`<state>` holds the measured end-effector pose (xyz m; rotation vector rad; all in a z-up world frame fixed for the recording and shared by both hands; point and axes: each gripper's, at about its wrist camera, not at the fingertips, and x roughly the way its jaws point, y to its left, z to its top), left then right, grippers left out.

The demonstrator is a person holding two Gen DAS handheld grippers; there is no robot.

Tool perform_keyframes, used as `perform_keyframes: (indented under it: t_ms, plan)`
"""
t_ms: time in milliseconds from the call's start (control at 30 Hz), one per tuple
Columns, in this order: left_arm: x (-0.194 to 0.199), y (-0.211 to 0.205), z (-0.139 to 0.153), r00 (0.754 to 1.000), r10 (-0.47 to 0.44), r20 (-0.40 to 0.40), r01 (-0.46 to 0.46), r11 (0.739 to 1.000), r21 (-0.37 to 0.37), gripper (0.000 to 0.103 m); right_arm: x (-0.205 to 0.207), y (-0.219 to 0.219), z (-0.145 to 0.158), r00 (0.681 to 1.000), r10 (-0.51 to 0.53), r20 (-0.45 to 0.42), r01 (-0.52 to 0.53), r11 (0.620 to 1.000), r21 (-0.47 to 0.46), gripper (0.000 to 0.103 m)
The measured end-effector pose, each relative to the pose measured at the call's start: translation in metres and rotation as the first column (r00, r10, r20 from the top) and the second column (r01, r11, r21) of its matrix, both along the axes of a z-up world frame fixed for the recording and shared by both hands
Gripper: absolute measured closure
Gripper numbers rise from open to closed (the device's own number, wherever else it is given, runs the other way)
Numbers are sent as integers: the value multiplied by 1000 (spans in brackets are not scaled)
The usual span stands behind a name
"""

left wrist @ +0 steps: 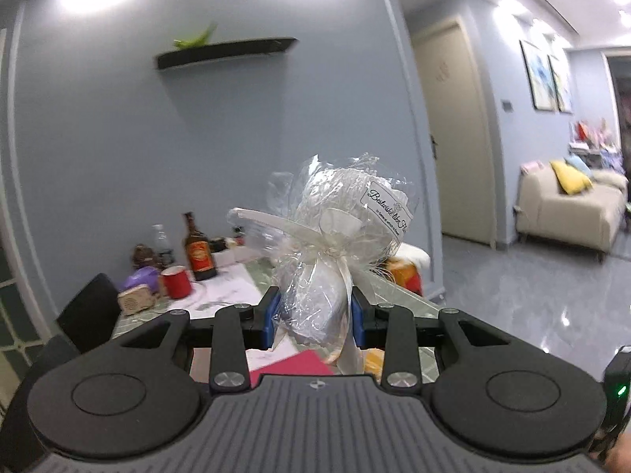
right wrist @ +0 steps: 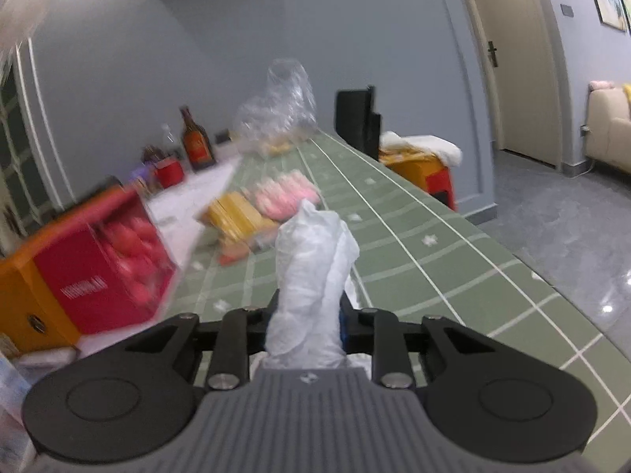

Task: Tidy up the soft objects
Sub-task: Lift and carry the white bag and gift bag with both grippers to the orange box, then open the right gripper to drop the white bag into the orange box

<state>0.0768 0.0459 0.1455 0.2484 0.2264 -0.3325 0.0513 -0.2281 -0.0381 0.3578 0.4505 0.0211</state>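
Cellophane bundle (left wrist: 335, 244) pinched in left gripper (left wrist: 315, 315) shows only there; right gripper (right wrist: 307, 315), clamped on tissue wad (right wrist: 311, 276), alone shows red box (right wrist: 102, 276).

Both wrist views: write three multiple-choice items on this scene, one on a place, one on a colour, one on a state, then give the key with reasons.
1. Where is the brown bottle?
A. On the floor
B. On the table, beside the red cup
C. On the wall shelf

2. What colour is the tablecloth?
A. Green with white lines
B. Plain blue
C. Black

3. What is the left gripper doing?
A. Standing open and empty
B. Holding a bottle
C. Gripping a cellophane-wrapped white gift bundle

Key: 1 B, the bottle stands next to the cup at the table's far end. 2 A, the right wrist view shows green cloth with a white grid. 3 C, the blue-padded fingers press on the wrapping from both sides.
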Motion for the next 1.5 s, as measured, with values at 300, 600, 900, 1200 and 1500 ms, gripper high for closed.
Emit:
perform_keyframes:
  t_ms: [300, 600, 900, 1200, 1500]
  plan:
    - [6, 50, 10, 990, 122, 63, -119, 992, -49, 63, 2, 28, 91, 974, 135, 181, -130, 991, -41, 80]
    - [57, 56, -2, 973, 228, 37, -224, 971, -81, 63, 55, 131, 169, 910, 321, 261, -212, 904, -372, 80]
    - [89, 81, 6, 914, 404, 41, -396, 909, -129, 63, 120, 215, 178, 869, 451, 203, -330, 834, -442, 80]
    - [118, 113, -7, 881, 473, -28, -472, 869, -146, 63, 202, 288, 152, 827, 560, 46, -477, 743, -469, 80]
    - [121, 149, -8, 857, 492, -151, -515, 819, -255, 63, 291, 368, 99, 776, 549, -310, -618, 563, -549, 80]
